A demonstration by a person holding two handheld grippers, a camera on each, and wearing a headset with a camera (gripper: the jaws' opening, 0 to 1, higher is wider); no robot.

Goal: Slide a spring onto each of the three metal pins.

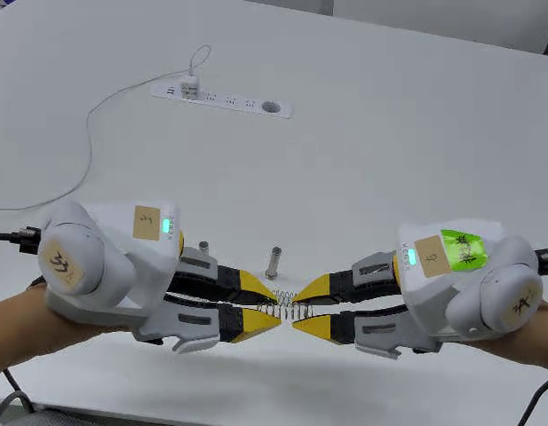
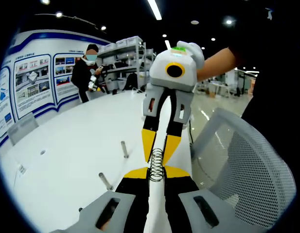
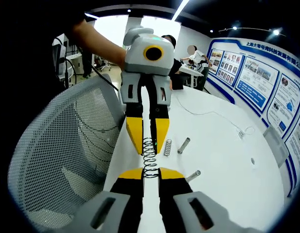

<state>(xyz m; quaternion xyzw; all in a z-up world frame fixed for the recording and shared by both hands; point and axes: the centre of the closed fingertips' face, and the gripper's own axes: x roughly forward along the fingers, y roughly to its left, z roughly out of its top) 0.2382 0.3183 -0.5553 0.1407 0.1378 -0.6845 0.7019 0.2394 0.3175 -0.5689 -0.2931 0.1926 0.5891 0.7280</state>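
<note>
A thin metal spring (image 1: 287,311) hangs level above the white table (image 1: 380,177), stretched between two grippers that face each other tip to tip. My left gripper (image 1: 276,309) is shut on its left end and my right gripper (image 1: 296,311) is shut on its right end. In the left gripper view the spring (image 2: 156,165) runs from my own yellow tips up to the right gripper's tips (image 2: 160,144). Two upright metal pins (image 1: 274,263) (image 1: 203,248) stand just behind the grippers. The right gripper view shows two pins (image 3: 183,145) (image 3: 193,175) and another spring (image 3: 167,147) beside them.
A white power strip (image 1: 222,99) with a plugged charger and a long white cable lies at the back of the table. A grey mesh chair (image 2: 247,160) stands at the table's near edge below the grippers. People stand further off in the room.
</note>
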